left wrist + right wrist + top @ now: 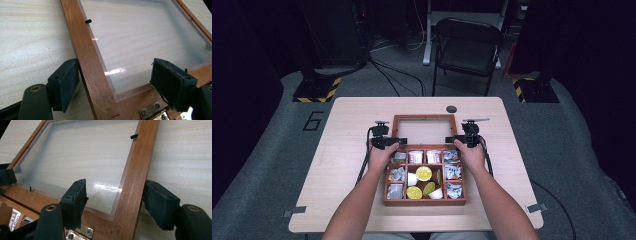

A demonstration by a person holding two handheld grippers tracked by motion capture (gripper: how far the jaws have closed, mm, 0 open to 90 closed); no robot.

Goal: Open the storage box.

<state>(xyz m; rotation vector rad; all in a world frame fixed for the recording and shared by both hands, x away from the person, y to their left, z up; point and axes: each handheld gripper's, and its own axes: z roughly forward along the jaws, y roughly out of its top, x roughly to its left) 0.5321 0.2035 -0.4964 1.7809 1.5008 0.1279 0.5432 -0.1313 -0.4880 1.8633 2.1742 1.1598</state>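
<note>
Both grippers are straddling the opened lid [424,118] at twelve o'clock of the box [425,201], left gripper [115,81] and right gripper [116,201] jaws spread, pinching nothing.

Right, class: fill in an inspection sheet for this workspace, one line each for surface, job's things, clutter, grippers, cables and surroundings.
Surface: pale wooden table, flat.
Job's things: wooden box of compartments with packets, cups and lemon slices; its glazed lid lies open flat on the table, hinged to the box.
Clutter: dark round spot beyond the lid.
Grippers: left gripper open, astride the lid's left rail; right gripper open, astride the right rail, pads off the wood.
Cables: one trails from each gripper along the forearms; more cross the floor behind.
Surroundings: folding chair, stand bases with hazard stripes, grey floor mat.
</note>
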